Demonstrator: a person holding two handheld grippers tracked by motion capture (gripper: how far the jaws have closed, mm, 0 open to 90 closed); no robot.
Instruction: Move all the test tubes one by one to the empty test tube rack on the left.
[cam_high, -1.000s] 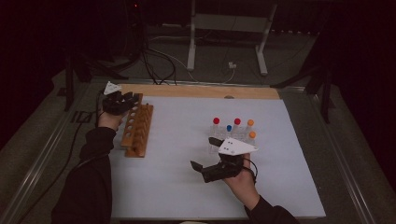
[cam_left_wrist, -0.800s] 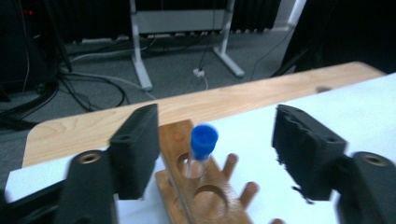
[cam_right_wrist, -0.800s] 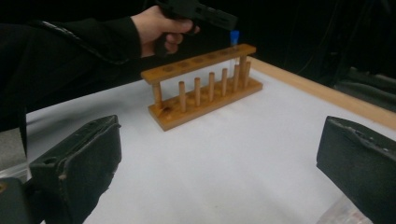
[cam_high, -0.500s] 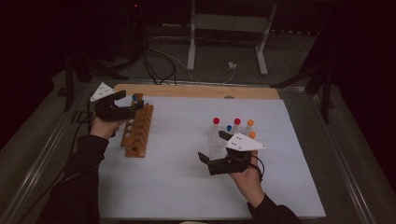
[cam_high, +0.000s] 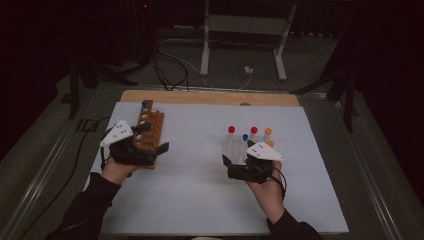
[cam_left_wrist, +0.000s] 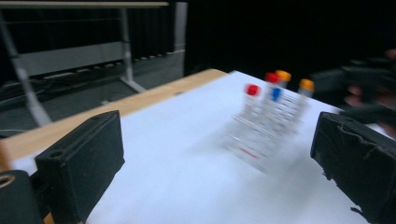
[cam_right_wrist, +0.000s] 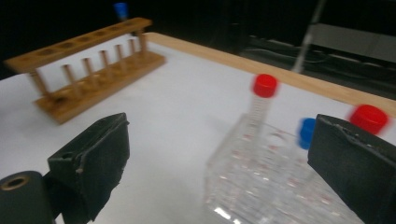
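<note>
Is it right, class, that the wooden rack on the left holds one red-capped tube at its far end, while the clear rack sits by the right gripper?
Not quite. The tube at the far end of the wooden rack has a blue cap, as the high view shows. The clear rack does sit by the right gripper.

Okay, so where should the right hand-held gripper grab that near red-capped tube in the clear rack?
Grip the red-capped tube just under its cap, coming from above: it stands upright, and only that top part rises clear of the clear rack. The right hand-held gripper stands open beside it.
</note>
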